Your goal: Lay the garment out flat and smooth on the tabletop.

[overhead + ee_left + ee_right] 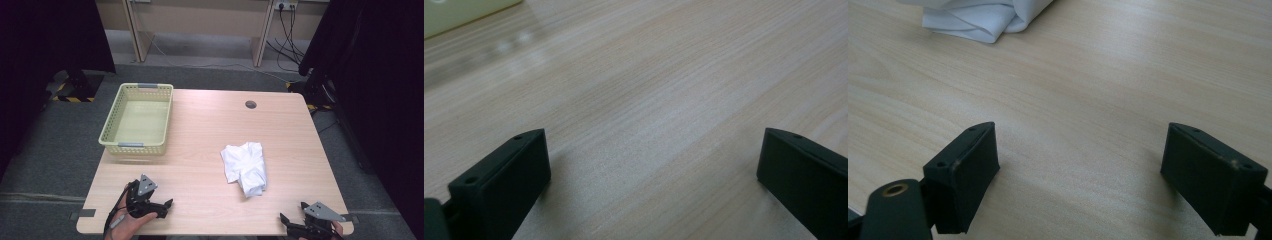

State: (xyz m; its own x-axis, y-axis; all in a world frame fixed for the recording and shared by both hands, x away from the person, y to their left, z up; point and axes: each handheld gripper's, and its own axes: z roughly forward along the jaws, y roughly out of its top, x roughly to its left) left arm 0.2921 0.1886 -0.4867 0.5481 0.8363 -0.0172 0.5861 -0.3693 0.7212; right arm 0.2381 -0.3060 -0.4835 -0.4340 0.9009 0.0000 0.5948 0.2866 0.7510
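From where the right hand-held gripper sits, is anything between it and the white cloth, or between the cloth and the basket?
Nothing visible. Bare table lies between the right hand-held gripper and the cloth, and between the cloth and the empty basket at the far left. The left hand-held gripper sits off that path.

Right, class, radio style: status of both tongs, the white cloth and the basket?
Left tongs open, empty, near table edge. Right tongs open, empty, near corner. White cloth crumpled on table, untouched. Yellow basket empty, far left. Nothing in the way.
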